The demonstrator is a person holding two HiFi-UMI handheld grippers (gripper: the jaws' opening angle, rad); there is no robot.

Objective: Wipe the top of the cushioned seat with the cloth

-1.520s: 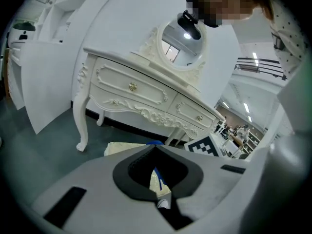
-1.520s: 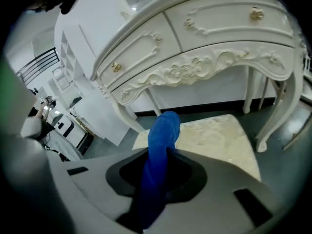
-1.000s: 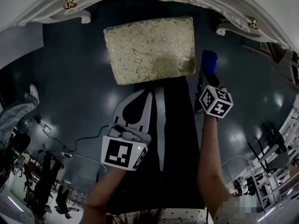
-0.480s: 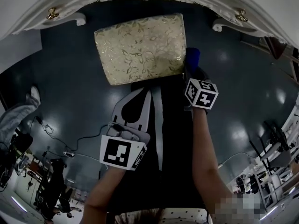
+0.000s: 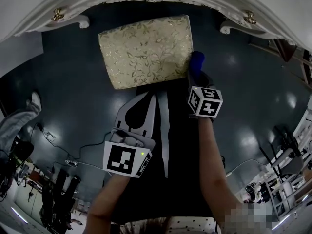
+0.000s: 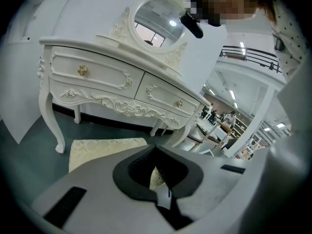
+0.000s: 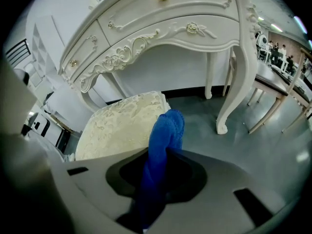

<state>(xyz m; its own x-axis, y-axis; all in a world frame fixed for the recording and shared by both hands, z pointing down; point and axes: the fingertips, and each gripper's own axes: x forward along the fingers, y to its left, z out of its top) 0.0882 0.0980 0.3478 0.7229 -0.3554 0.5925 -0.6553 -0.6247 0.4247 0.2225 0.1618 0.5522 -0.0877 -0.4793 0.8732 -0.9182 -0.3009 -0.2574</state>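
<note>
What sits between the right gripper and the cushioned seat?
Only the blue cloth, clamped in the right gripper and sticking out toward the cushioned seat. The right gripper view shows it best.

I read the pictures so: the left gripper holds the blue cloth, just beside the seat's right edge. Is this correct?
Not quite. It is the right gripper that holds the cloth; the right gripper view shows its jaws shut on it. The rest stands: the cloth is just beside the seat's right edge.
</note>
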